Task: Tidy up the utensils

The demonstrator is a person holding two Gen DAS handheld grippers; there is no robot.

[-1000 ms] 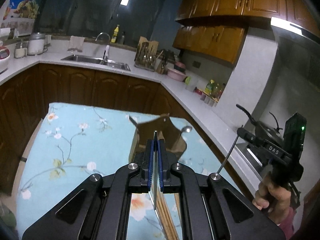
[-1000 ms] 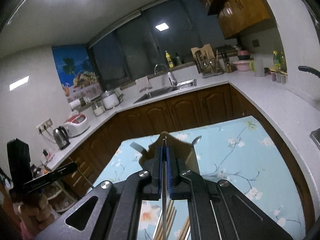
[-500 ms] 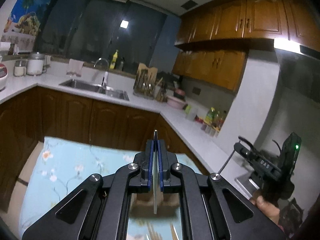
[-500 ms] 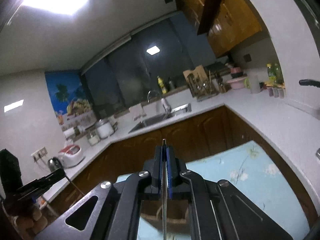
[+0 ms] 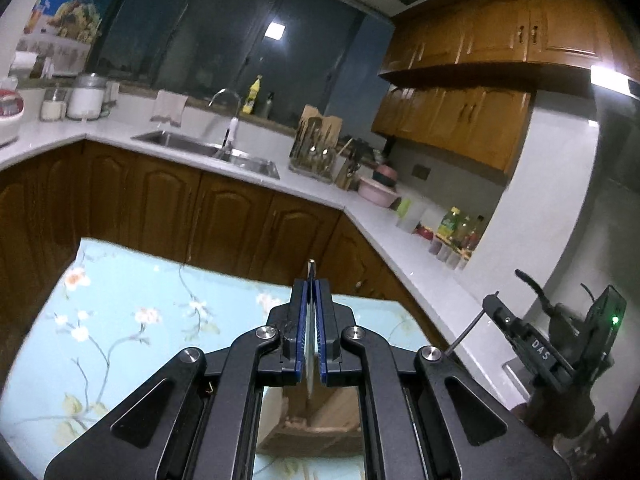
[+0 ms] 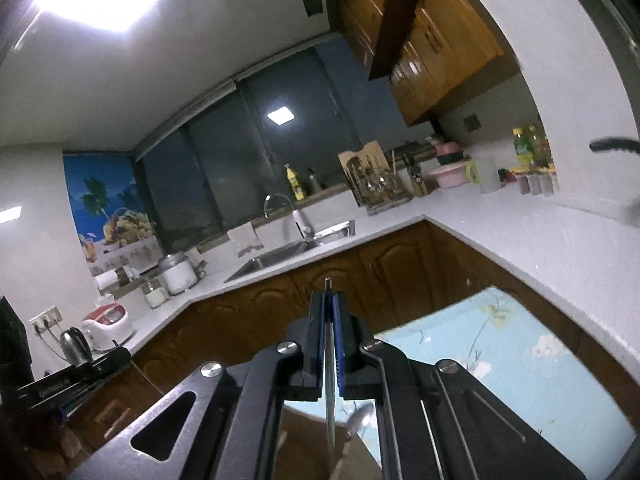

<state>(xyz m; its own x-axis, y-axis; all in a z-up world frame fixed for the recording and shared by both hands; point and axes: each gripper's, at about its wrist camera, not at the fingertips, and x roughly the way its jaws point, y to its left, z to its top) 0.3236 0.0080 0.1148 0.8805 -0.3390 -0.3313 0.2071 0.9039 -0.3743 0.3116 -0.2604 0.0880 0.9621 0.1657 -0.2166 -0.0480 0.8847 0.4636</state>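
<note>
My left gripper [image 5: 311, 285] is shut on a thin flat metal utensil [image 5: 310, 332] whose end sticks out past the blue pads. Under its jaws shows a wooden utensil holder [image 5: 316, 428] on the table. My right gripper [image 6: 329, 295] is shut on a slim metal utensil [image 6: 329, 384] that runs down toward the wooden holder [image 6: 308, 456]; a spoon bowl [image 6: 360, 420] shows beside it. In the left wrist view the right gripper [image 5: 491, 301] appears at the right with its thin utensil [image 5: 468, 332] hanging from it.
The table wears a light blue floral cloth [image 5: 120, 320]. Brown cabinets and a white L-shaped counter [image 5: 360, 216] lie beyond, with a sink [image 5: 208, 152], a drying rack of utensils [image 5: 316, 152], a pink bowl and bottles. A hand [image 5: 560, 420] holds the right gripper.
The wooden holder stood in front of both sets of fingertips a second ago; it now shows beneath the jaws. Both views swung up toward the counter. Each gripper kept its utensil.
</note>
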